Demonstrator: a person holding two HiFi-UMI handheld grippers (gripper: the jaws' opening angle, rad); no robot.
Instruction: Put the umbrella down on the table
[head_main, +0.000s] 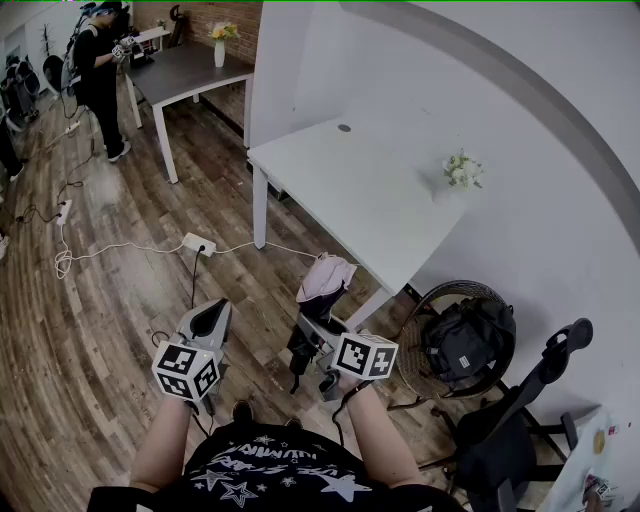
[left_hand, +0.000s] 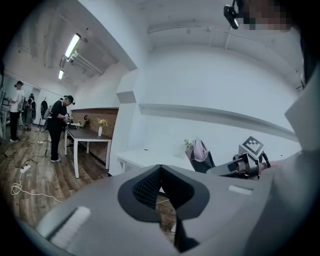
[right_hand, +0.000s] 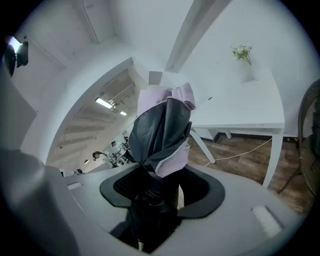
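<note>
1. Right claw (right_hand: 160, 192) clamped low on the folded umbrella (right_hand: 162, 132). The canopy bundle stands up past the jaws, in the air near the bench (head_main: 350, 190) edge and not on it. Left claw (left_hand: 161, 187) closed on nothing, held alongside
2. Bench: white, flat, smooth hard top on thin legs, sharp near corner. Risk: a low approach would likely knock the bundle against that edge
3. Umbrella: limp fabric, dark grey and pale pink, loosely gathered and rounded. Risk: soft folds may shift in the grip, and if laid close to the edge it could roll off
4. Flowers (head_main: 461, 170): small, at the wall side. Risk: swept over if the placement overshoots
</note>
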